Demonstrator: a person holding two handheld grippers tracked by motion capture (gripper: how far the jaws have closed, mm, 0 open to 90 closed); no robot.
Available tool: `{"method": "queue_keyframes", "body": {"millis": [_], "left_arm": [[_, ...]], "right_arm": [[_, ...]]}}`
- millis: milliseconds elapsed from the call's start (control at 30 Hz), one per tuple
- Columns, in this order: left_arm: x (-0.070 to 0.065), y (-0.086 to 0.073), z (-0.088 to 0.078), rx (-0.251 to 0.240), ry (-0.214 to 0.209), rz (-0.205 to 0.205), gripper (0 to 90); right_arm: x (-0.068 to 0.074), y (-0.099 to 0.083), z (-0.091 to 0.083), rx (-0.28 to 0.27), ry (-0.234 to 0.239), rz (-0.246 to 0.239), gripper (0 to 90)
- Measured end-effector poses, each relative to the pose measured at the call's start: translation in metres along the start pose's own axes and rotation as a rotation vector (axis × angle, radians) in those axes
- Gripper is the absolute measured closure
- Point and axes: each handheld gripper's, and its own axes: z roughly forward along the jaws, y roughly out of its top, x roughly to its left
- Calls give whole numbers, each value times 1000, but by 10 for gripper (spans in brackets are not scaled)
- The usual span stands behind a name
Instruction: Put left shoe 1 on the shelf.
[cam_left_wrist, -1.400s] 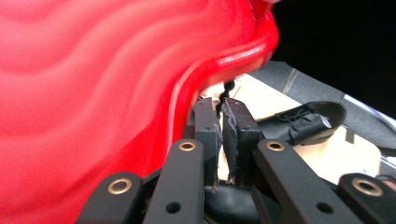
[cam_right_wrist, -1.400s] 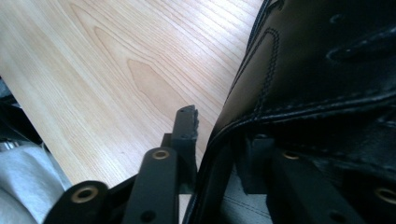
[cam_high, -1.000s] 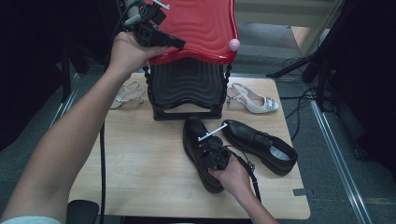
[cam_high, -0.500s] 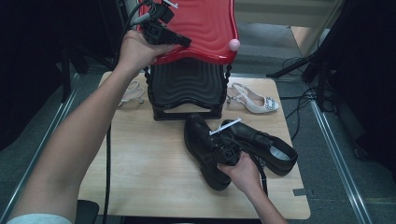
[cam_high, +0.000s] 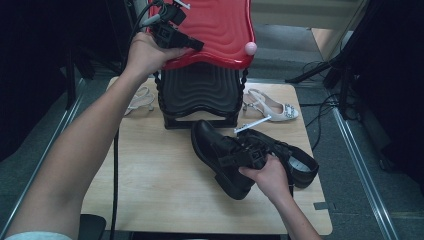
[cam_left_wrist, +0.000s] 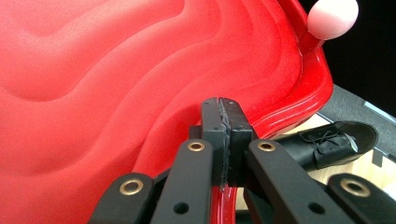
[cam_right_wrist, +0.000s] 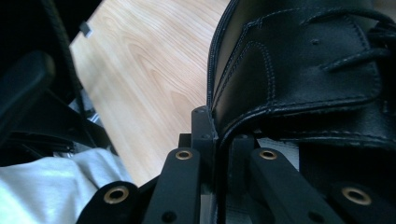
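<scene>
Red and glossy, the rippled lid (cam_high: 210, 30) stands raised over the ribbed black box (cam_high: 200, 92), its rim pinched flat in our left tool (cam_left_wrist: 223, 109). Our right tool (cam_right_wrist: 219, 135) clamps the collar of the black leather shoe (cam_high: 220, 155), tilted just above the desk (cam_high: 150, 185) before the box. We should hold the lid steady and high, then carry the shoe in toe first, keeping its stiff stitched collar from slipping.

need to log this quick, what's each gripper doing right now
left gripper: shut on the red lid rim
right gripper: shut on the black shoe collar
</scene>
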Motion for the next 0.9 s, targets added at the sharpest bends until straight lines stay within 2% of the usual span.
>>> {"method": "queue_keyframes", "body": {"millis": [167,267,333,467,567,600,633,733,833,900], "left_arm": [[0,-1,-1,-5,2,-20,900],[-2,-1,-2,2,14,-19,900],[-3,-2,-4,10,39,-9,900],[0,-4,-7,14,30,-15,900],[3,-5,-8,13,17,-25,900],[3,-6,-8,12,18,-25,900],[3,-6,-9,11,18,-24,900],[4,-7,-9,9,15,-27,900],[4,-6,-9,15,17,-29,900],[4,-6,-9,16,17,-30,900]], "right_arm": [[7,7,-13,-13,16,-19,866],[13,18,-26,-34,30,-38,866],[15,24,-31,-42,22,-46,866],[19,38,-39,-62,8,-59,866],[21,47,-41,-70,4,-60,866],[22,57,-41,-78,-9,-66,866],[22,57,-41,-78,-9,-66,866],[22,73,-40,-98,-21,-74,866],[19,93,-35,-147,-38,-79,866],[18,99,-32,-159,-40,-76,866]]}}
